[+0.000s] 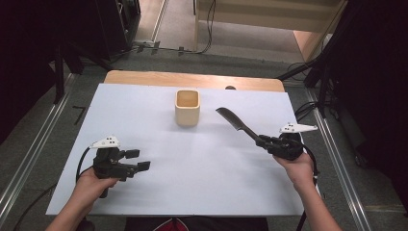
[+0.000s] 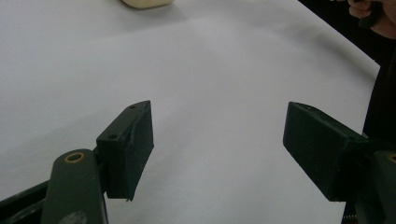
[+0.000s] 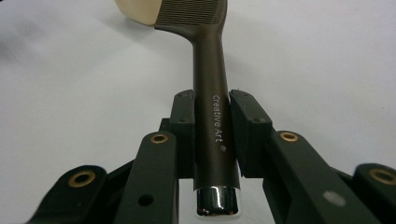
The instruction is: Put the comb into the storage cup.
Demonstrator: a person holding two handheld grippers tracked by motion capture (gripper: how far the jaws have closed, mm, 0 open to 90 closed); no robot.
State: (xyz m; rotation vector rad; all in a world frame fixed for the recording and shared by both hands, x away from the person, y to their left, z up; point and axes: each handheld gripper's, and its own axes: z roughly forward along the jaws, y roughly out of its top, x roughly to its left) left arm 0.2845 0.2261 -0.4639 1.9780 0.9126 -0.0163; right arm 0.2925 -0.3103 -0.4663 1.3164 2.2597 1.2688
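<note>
A dark comb (image 1: 236, 122) with a long handle is lifted above the white table (image 1: 192, 183), and my right gripper (image 1: 267, 142) is shut on its handle. Seen from the right gripper view, the comb's handle (image 3: 212, 112) reads "Creative Art" and is clamped between the two pads, teeth pointing away. A cream square cup (image 1: 187, 107) stands upright at the table's far middle, left of the comb's teeth; its base (image 2: 145, 3) shows at the top of the left gripper view. My left gripper (image 1: 137, 160) is open over the near left of the table, its jaws (image 2: 219, 140) wide apart with nothing between.
The white sheet covers a wooden table whose bare edge (image 1: 192, 78) shows at the back. Metal rails (image 1: 29, 154) run along both sides on the floor. Cables (image 1: 308, 108) and dark stands lie off the right side. A hand holding the other gripper (image 2: 373, 16) shows far off.
</note>
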